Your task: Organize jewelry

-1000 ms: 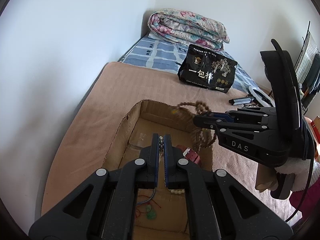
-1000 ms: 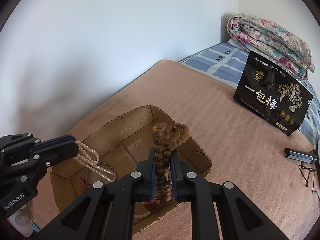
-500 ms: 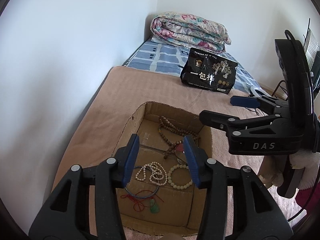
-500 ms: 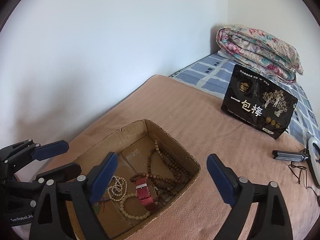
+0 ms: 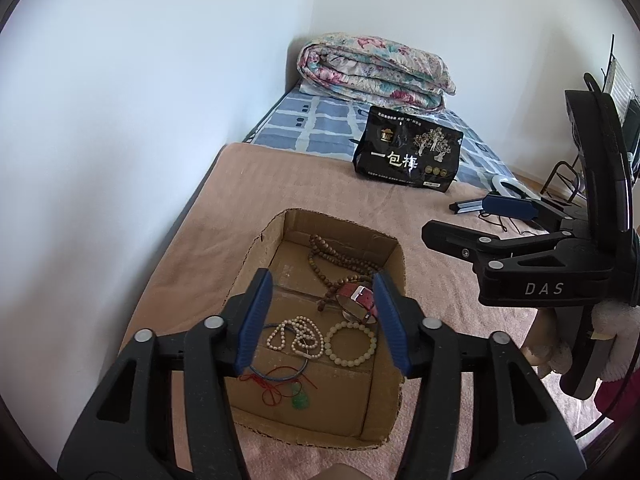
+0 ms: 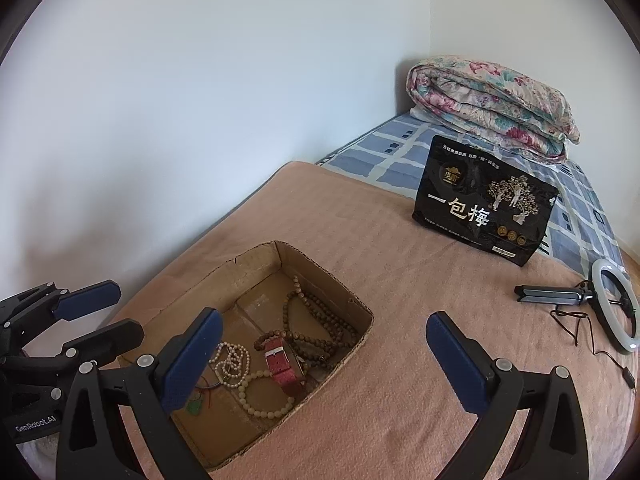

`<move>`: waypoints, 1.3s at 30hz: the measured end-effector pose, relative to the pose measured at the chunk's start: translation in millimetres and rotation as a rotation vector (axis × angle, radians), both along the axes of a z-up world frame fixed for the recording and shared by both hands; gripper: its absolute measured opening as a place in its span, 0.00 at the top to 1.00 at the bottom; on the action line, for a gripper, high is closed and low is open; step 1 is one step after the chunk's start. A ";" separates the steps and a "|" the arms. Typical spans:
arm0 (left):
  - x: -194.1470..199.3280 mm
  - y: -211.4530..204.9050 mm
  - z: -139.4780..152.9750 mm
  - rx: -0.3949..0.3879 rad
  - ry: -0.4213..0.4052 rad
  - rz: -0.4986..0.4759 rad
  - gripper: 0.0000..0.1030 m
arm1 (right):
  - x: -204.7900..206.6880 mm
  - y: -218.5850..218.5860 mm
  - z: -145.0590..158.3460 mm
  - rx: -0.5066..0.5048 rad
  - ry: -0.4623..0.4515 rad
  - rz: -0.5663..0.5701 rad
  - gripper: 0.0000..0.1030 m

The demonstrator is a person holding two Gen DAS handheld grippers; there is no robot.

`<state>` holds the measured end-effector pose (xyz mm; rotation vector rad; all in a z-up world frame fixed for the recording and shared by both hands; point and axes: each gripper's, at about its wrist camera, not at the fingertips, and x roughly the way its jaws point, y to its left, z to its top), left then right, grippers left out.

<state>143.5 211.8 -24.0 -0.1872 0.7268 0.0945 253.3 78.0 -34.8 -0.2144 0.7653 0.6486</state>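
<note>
A shallow cardboard box (image 5: 394, 264) (image 6: 256, 254) lies on the pink blanket. In it lie a brown bead necklace (image 5: 334, 258) (image 6: 320, 320), a red-strap watch (image 5: 358, 298) (image 6: 282, 366), a white pearl necklace (image 5: 296, 336) (image 6: 232, 362), a pale bead bracelet (image 5: 351, 342) (image 6: 264, 398), a blue bangle (image 5: 280, 376) and a red cord with a green pendant (image 5: 300, 400) (image 6: 195, 404). My left gripper (image 5: 322, 320) (image 6: 102, 312) is open and empty above the box. My right gripper (image 6: 324, 364) (image 5: 476, 222) is open and empty, right of the box.
A black snack bag (image 5: 408, 150) (image 6: 484, 210) stands behind the box. A folded floral quilt (image 5: 372, 70) (image 6: 492, 104) lies at the bed's head. A ring light on a small tripod (image 6: 612, 308) with its cable lies at the right. A white wall runs along the left.
Both grippers opened. The pearl necklace left the left gripper and the brown bead necklace left the right one; both now lie in the box. Both grippers drew back and up.
</note>
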 end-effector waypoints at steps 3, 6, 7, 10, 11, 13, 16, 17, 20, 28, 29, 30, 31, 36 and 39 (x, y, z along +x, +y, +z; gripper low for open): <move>-4.9 -5.3 6.3 0.007 -0.008 -0.005 0.46 | -9.1 -8.7 7.3 -0.001 -0.012 -0.006 0.00; -9.7 -11.3 13.3 0.014 -0.016 -0.012 0.46 | -17.9 -17.4 14.7 -0.006 -0.030 -0.016 0.00; -11.6 -13.7 15.8 0.018 -0.019 -0.014 0.46 | -21.0 -20.6 17.1 -0.009 -0.036 -0.021 0.00; -17.4 -21.3 23.9 0.027 -0.029 -0.022 0.41 | -29.1 -30.0 24.1 -0.011 -0.049 -0.031 0.00; -19.3 -23.5 26.0 0.030 -0.034 -0.023 0.35 | -32.5 -33.8 27.1 -0.012 -0.054 -0.036 0.00; -24.9 -28.5 30.4 0.038 -0.051 -0.024 0.33 | -38.4 -40.9 32.1 -0.009 -0.062 -0.045 0.00; -31.1 -36.4 36.8 0.046 -0.058 -0.036 0.32 | -46.4 -51.3 38.5 0.000 -0.069 -0.054 0.00; -32.7 -39.0 38.4 0.048 -0.060 -0.039 0.32 | -50.0 -56.1 41.0 0.002 -0.073 -0.059 0.00; -37.0 -48.0 43.1 0.054 -0.064 -0.054 0.32 | -59.0 -67.3 46.4 0.004 -0.083 -0.072 0.00; -43.9 -76.1 47.6 0.059 -0.072 -0.094 0.32 | -84.4 -106.7 52.9 0.002 -0.105 -0.106 0.00; -44.2 -81.3 47.5 0.061 -0.072 -0.101 0.32 | -86.3 -112.8 52.6 0.001 -0.104 -0.111 0.00; -43.9 -84.3 47.7 0.062 -0.072 -0.106 0.32 | -88.0 -118.0 52.5 0.000 -0.103 -0.115 0.00; -44.6 -89.3 47.5 0.062 -0.072 -0.113 0.32 | -89.8 -124.1 52.2 -0.002 -0.104 -0.123 0.00; -45.8 -109.9 46.2 0.069 -0.068 -0.145 0.32 | -94.0 -152.6 48.2 0.000 -0.100 -0.168 0.00; -46.0 -120.1 44.2 0.068 -0.065 -0.162 0.32 | -95.0 -166.4 44.1 -0.004 -0.090 -0.186 0.00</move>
